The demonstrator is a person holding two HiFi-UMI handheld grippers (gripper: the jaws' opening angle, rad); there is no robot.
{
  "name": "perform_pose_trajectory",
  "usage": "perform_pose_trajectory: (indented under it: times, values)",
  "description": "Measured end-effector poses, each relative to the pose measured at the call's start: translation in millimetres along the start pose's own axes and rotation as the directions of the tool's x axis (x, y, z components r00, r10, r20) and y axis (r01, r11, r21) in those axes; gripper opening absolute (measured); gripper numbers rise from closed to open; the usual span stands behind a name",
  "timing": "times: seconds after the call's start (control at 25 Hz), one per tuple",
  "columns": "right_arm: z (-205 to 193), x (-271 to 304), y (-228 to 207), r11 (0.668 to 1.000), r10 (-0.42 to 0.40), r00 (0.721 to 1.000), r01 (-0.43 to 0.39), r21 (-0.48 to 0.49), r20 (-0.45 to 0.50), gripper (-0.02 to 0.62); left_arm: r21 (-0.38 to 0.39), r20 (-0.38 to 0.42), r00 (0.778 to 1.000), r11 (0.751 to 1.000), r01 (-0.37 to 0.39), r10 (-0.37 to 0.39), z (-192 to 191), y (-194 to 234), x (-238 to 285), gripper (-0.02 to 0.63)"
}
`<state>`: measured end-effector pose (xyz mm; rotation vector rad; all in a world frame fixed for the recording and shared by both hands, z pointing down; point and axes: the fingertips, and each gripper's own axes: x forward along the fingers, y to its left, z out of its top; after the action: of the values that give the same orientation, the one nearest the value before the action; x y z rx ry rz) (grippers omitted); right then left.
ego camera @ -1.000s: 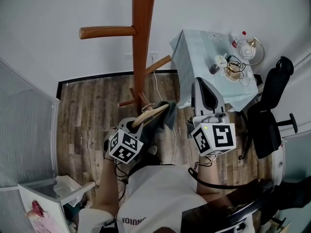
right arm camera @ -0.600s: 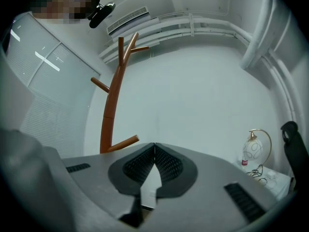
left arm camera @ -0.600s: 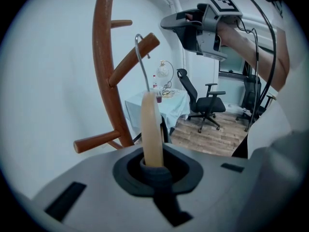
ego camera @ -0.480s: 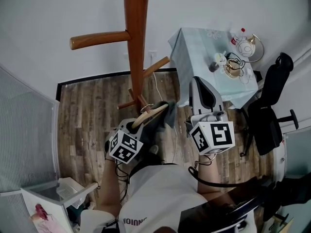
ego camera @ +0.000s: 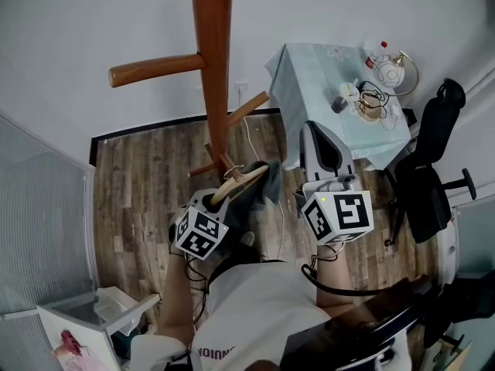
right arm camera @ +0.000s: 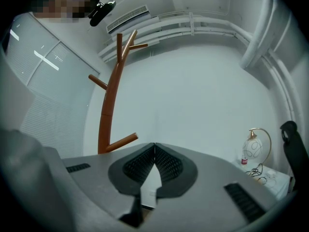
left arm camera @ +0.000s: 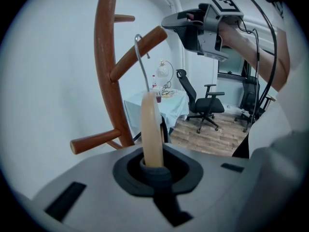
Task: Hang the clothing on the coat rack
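Observation:
The wooden coat rack (ego camera: 213, 60) rises in front of me, with a long peg (ego camera: 155, 66) pointing left and shorter pegs lower down. My left gripper (ego camera: 219, 199) is shut on a pale wooden hanger (ego camera: 241, 176) that carries dark clothing (ego camera: 261, 192). In the left gripper view the hanger (left arm camera: 152, 124) stands upright out of my left gripper (left arm camera: 153, 166). Its metal hook (left arm camera: 141, 62) sits just below a slanted peg (left arm camera: 137, 50) of the rack (left arm camera: 106, 66). My right gripper (ego camera: 315, 134) is held up to the right, shut and empty (right arm camera: 154, 150).
A small table with a light cloth (ego camera: 309, 91) stands right of the rack and bears a lamp (ego camera: 393, 74) and small items. A black office chair (ego camera: 429, 184) is at the far right. White wall behind, wood floor (ego camera: 139, 184) below, a white box (ego camera: 108, 308) at lower left.
The head view has shifted a little, so the rack's pole and long peg show slightly further left. Both grippers keep the same pose and hold.

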<state>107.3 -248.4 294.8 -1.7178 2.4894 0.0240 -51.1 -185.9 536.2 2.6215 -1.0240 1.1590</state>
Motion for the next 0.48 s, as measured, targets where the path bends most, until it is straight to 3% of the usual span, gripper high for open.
perform_pose_trajectory:
  times: [0.48]
  values:
    - [-0.9,0.7,1.2,1.000,-0.001,1.000,0.001,-0.003,-0.004,0.020,-0.012,0.000,1.000,1.000,0.003,-0.003,-2.5,5.2,5.1,0.031]
